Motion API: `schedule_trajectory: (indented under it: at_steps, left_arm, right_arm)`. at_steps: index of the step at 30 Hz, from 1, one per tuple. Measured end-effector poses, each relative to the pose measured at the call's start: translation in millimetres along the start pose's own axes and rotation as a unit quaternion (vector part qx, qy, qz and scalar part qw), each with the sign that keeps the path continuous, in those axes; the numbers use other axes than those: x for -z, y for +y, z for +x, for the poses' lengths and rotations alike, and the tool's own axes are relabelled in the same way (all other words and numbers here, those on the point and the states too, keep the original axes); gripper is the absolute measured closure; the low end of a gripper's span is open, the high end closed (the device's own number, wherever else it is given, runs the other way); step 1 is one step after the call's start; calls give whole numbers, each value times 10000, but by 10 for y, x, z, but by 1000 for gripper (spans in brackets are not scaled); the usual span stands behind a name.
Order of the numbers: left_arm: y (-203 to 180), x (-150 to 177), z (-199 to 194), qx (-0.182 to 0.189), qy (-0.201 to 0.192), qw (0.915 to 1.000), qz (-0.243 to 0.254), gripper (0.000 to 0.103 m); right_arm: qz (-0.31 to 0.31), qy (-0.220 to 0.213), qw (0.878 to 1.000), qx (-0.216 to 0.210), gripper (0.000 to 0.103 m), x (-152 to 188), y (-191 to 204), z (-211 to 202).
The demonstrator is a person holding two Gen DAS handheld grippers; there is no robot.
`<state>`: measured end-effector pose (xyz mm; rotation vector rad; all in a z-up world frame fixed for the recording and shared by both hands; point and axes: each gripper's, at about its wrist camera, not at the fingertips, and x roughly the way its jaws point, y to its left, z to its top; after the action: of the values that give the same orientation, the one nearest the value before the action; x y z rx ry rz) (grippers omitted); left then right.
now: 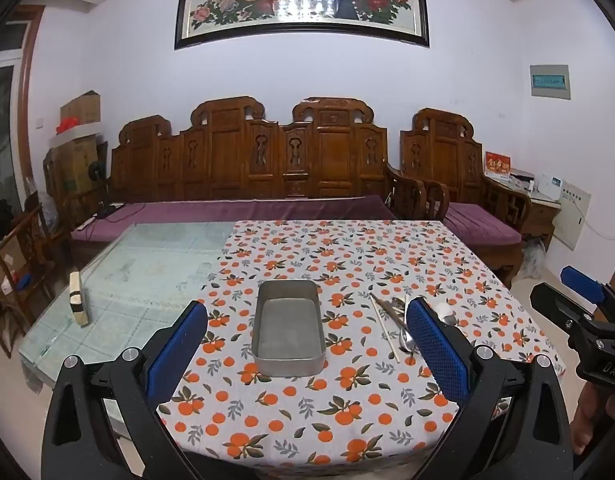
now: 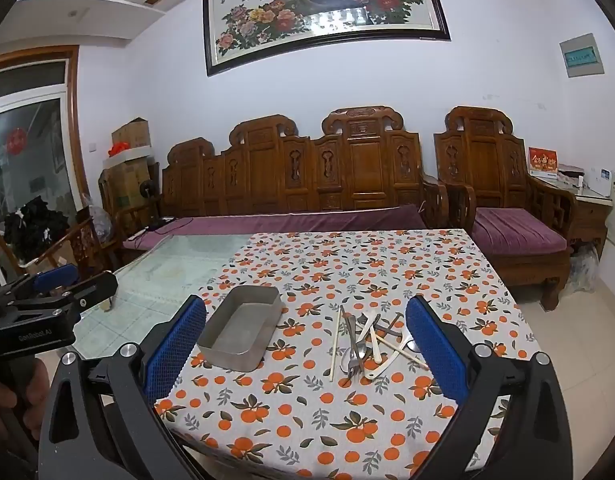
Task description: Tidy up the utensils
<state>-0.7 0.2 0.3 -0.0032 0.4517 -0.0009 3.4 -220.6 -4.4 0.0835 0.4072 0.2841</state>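
An empty metal tray [image 1: 288,334] sits on the orange-print tablecloth [image 1: 307,420]; it also shows in the right wrist view [image 2: 239,330]. A pile of utensils [image 2: 367,346], with chopsticks, spoons and a fork, lies to the tray's right; in the left wrist view the utensils [image 1: 391,316] are partly hidden behind my right finger. My left gripper [image 1: 305,344] is open and empty, held above the table's near edge in front of the tray. My right gripper [image 2: 305,346] is open and empty, between the tray and the pile.
The tablecloth [image 2: 347,272] covers the right part of a glass-topped table [image 1: 139,276]. A small block [image 1: 78,300] stands on the glass at the left. A carved wooden sofa [image 1: 247,168] with purple cushions stands behind the table.
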Motion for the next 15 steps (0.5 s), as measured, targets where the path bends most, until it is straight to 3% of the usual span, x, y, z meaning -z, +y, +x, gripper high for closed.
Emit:
schedule_trajectory:
  at_steps: [15]
  left_arm:
    - [-6, -88, -46, 17, -20, 10000, 29, 7]
  right_arm:
    - [13, -28, 10000, -18, 3, -3, -2, -18]
